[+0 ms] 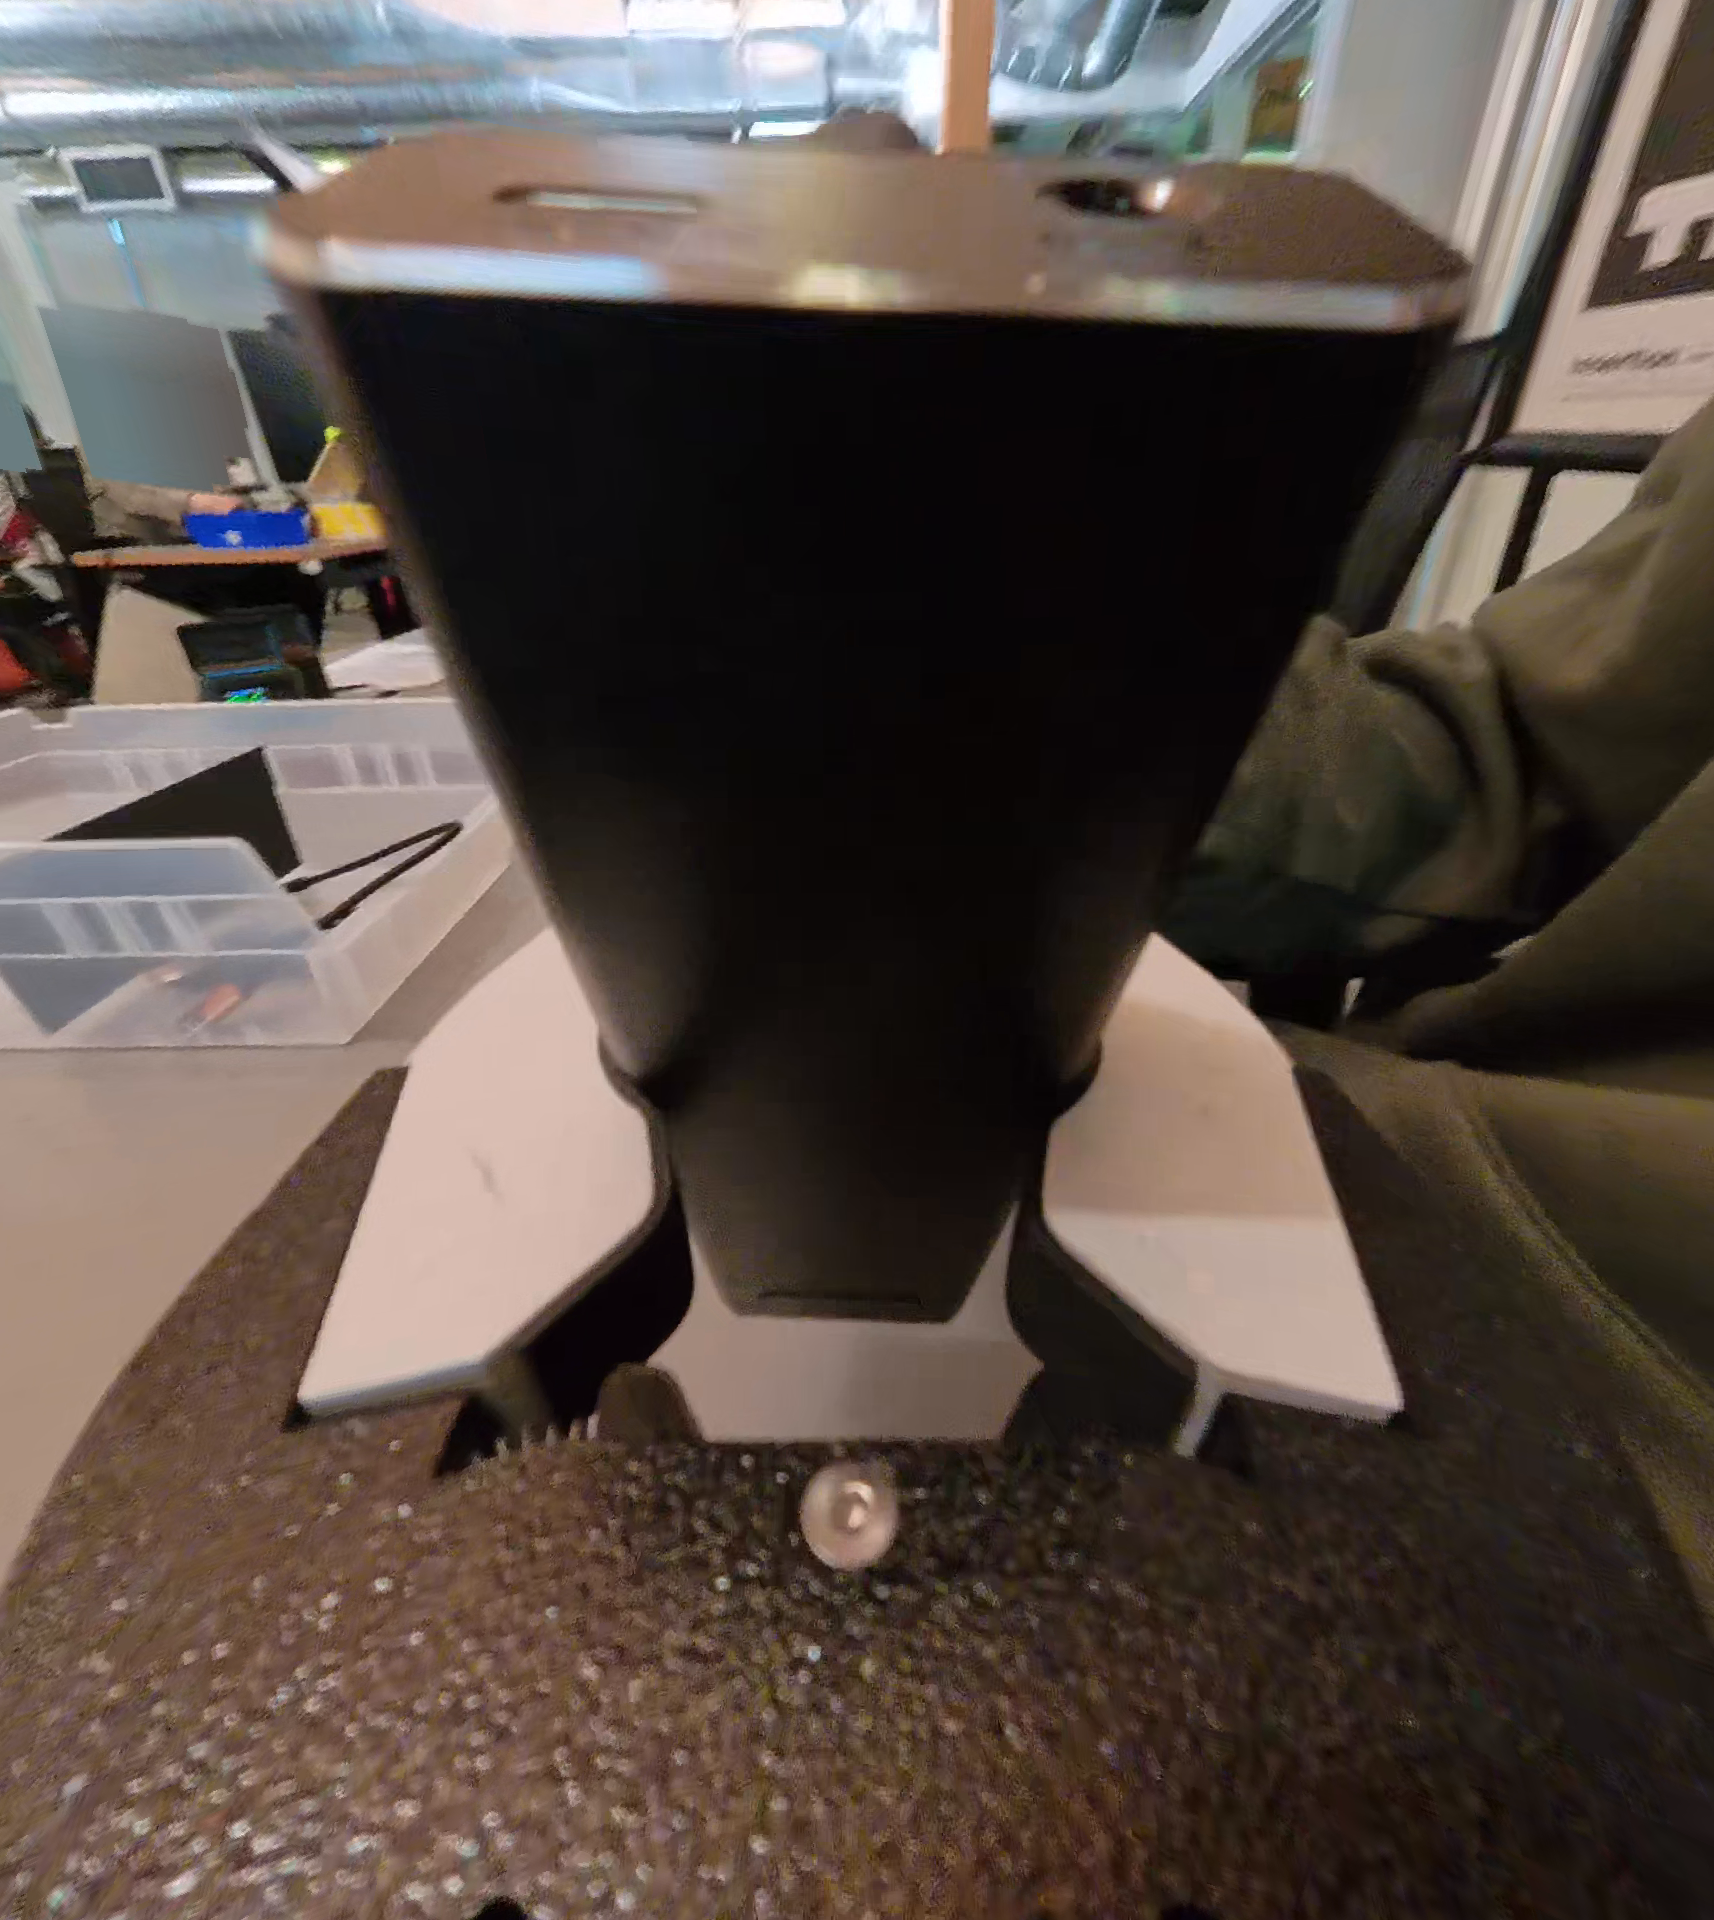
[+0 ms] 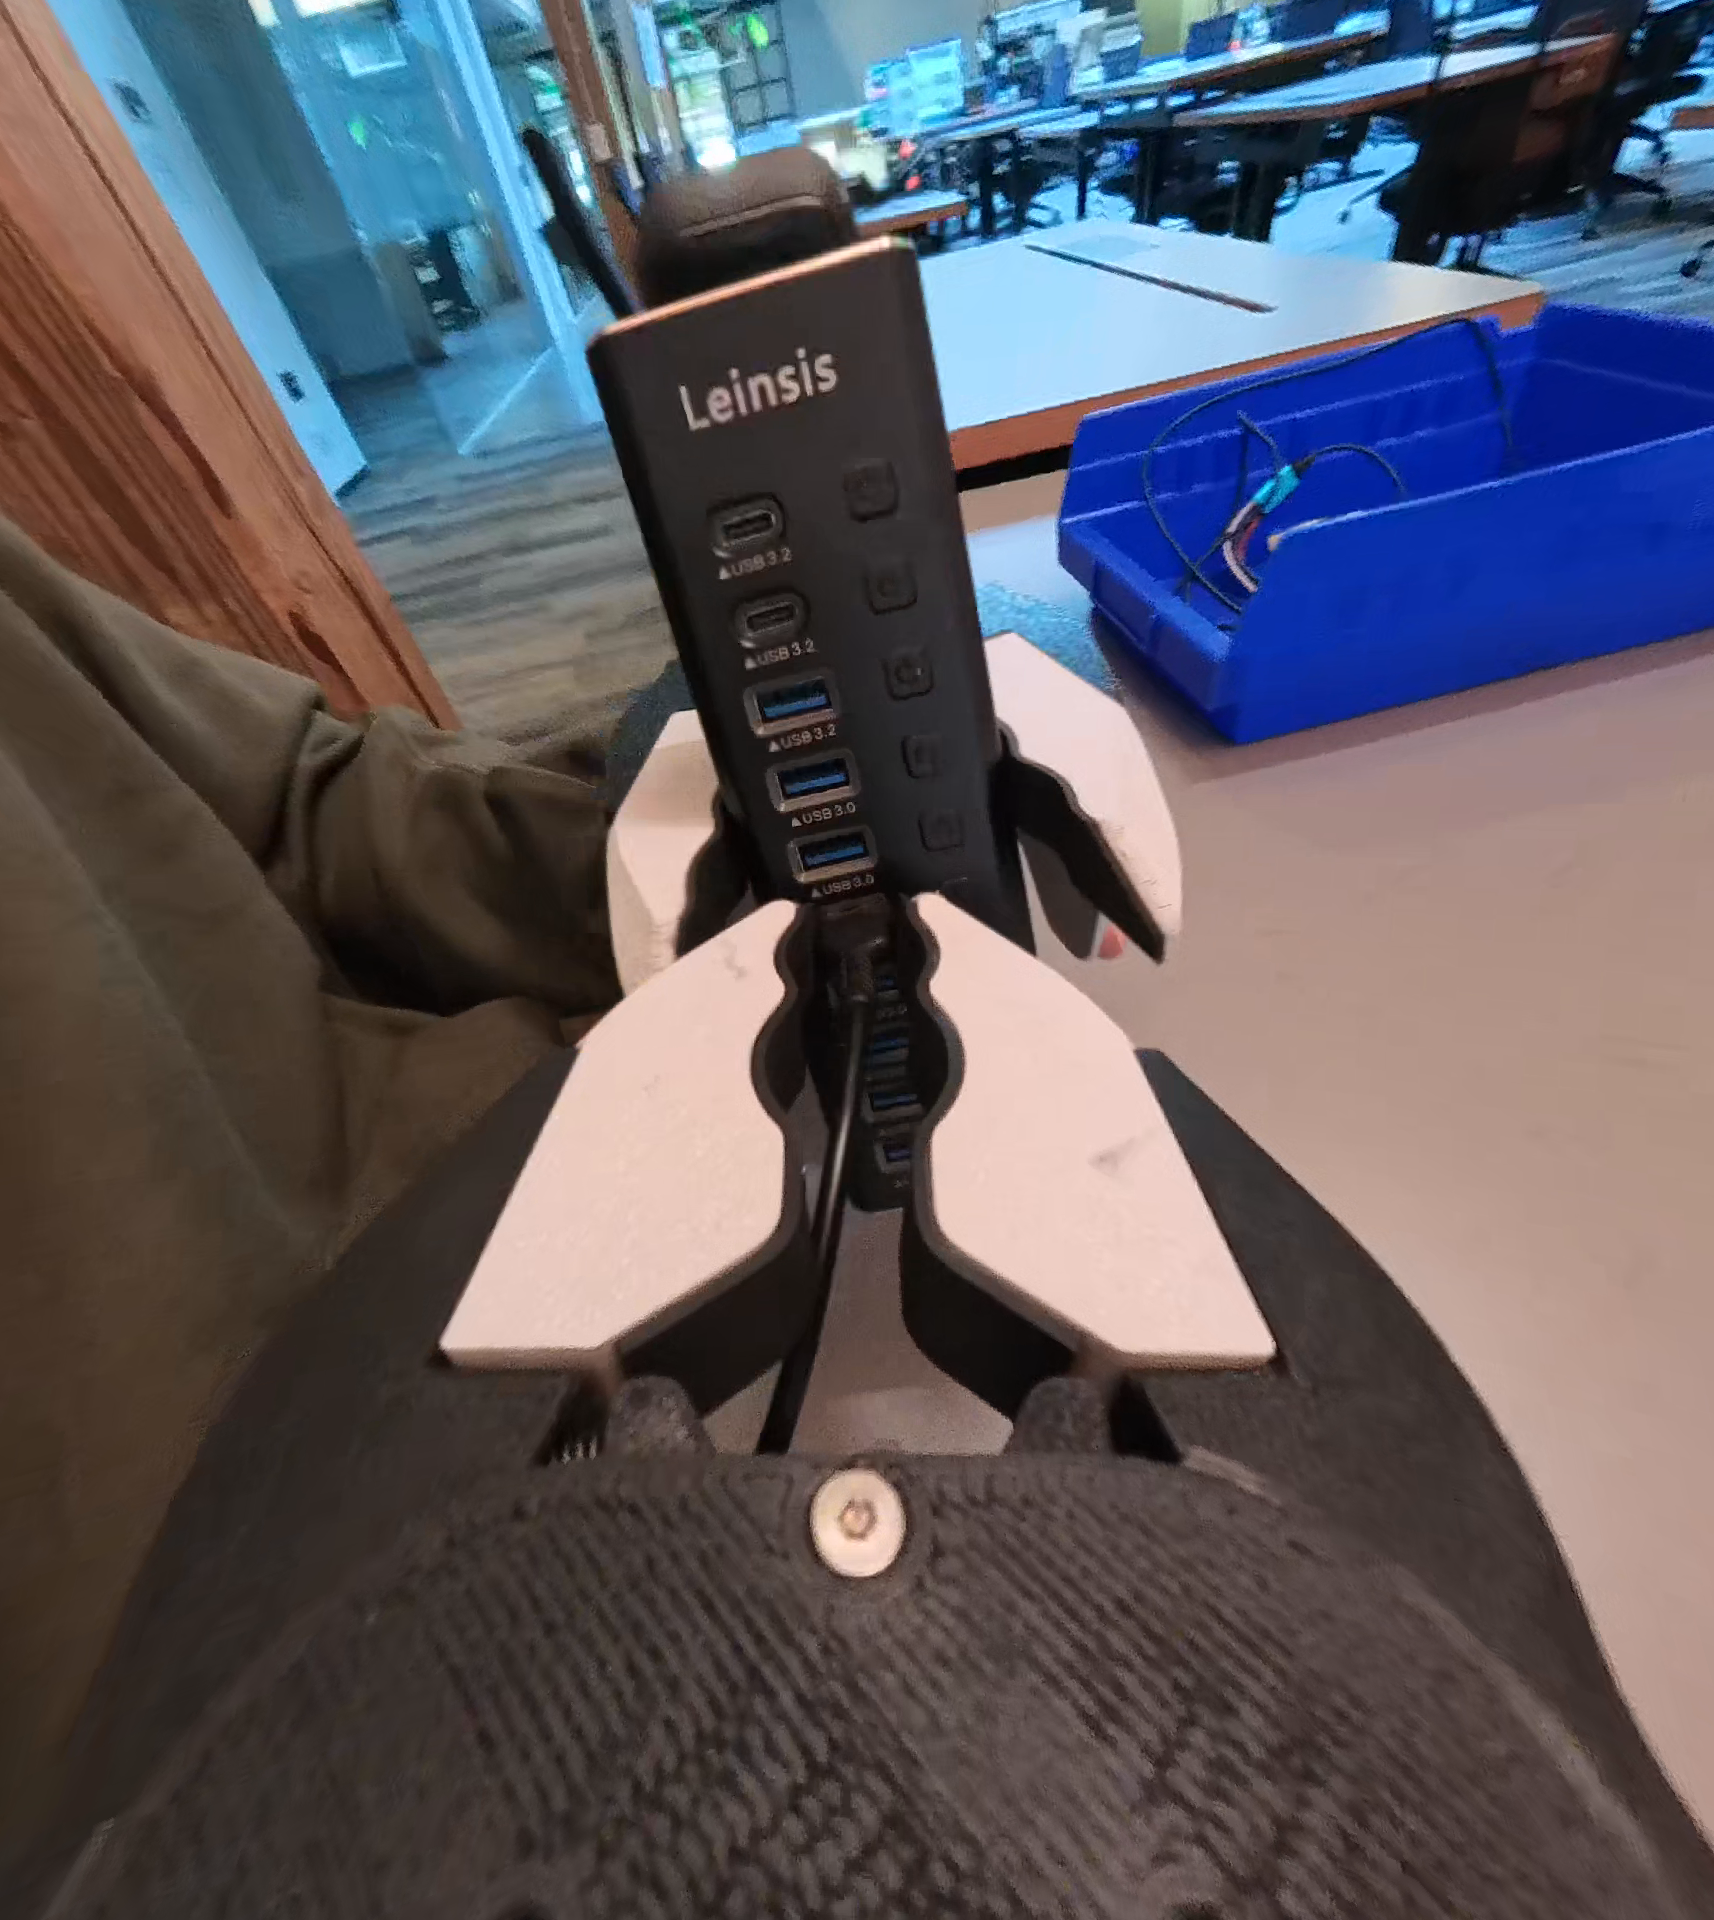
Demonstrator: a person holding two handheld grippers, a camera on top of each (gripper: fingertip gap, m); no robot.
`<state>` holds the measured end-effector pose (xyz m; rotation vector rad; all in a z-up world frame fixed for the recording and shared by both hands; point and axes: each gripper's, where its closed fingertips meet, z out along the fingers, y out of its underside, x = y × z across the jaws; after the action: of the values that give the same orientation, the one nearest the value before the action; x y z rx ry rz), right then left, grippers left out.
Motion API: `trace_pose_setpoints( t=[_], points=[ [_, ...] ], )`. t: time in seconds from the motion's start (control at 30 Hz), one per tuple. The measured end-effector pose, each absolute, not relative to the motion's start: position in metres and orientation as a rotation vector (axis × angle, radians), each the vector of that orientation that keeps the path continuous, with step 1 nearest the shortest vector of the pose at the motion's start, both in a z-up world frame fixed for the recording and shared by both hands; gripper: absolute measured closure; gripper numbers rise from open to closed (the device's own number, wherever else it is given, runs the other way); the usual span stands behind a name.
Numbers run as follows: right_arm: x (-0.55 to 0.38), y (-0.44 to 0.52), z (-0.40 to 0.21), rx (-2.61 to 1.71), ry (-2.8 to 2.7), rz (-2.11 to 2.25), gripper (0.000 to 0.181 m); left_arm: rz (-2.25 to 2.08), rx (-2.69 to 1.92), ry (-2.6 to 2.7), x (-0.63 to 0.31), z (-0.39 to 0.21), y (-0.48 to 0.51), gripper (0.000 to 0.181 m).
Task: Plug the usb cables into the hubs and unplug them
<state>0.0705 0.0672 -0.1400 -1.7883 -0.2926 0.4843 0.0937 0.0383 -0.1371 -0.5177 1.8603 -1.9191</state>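
My left gripper is shut on a black USB hub and holds it upright above the table; this view shows only the hub's plain back. In the right wrist view the hub's front shows a column of ports and buttons, with the left gripper clamped around its lower half. My right gripper is shut on a black USB plug pressed against a port on the hub's lower half, below three blue ports. Its black cable runs back between my fingers. How deep the plug sits is hidden.
A blue bin holding loose wires stands on the grey table at the right. Clear plastic bins stand to the left of the hub. An olive sleeve reaches in beside the hub. A wooden wall is at the left. My left and right fingertips are right by each other.
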Motion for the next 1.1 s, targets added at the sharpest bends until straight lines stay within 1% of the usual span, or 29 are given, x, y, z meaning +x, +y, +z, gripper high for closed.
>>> trace_pose_setpoints(
  t=[0.1,0.27,0.33,0.47,0.63,0.77,0.93,1.07,1.1],
  points=[
    [0.074,0.068,-0.132,-1.758,-0.28,0.441,0.166,-1.908,-0.556,1.846,0.098,-0.134,0.042,0.109],
    [0.081,0.068,-0.137,-1.809,-0.324,0.28,0.166,-1.887,-0.611,1.891,0.102,-0.141,0.044,0.11],
    [0.084,0.067,-0.14,-1.836,-0.348,0.212,0.161,-1.845,-0.608,1.93,0.101,-0.145,0.042,0.11],
    [0.078,0.063,-0.144,-1.888,-0.366,0.286,0.166,-1.783,-0.576,1.975,0.098,-0.146,0.04,0.11],
    [0.074,0.06,-0.146,-1.899,-0.44,0.298,0.166,-1.775,-0.542,1.997,0.096,-0.148,0.037,0.11],
    [0.075,0.056,-0.151,-1.907,-0.492,0.273,0.161,-1.795,-0.521,1.978,0.093,-0.143,0.039,0.111],
    [0.07,0.063,-0.147,-1.853,-0.504,0.267,0.166,-1.813,-0.498,1.969,0.091,-0.141,0.039,0.111],
    [0.068,0.066,-0.141,-1.807,-0.464,0.291,0.166,-1.822,-0.485,1.948,0.089,-0.136,0.041,0.111],
    [0.069,0.067,-0.141,-1.802,-0.446,0.284,0.162,-1.823,-0.486,1.948,0.089,-0.136,0.042,0.11]
  ],
)
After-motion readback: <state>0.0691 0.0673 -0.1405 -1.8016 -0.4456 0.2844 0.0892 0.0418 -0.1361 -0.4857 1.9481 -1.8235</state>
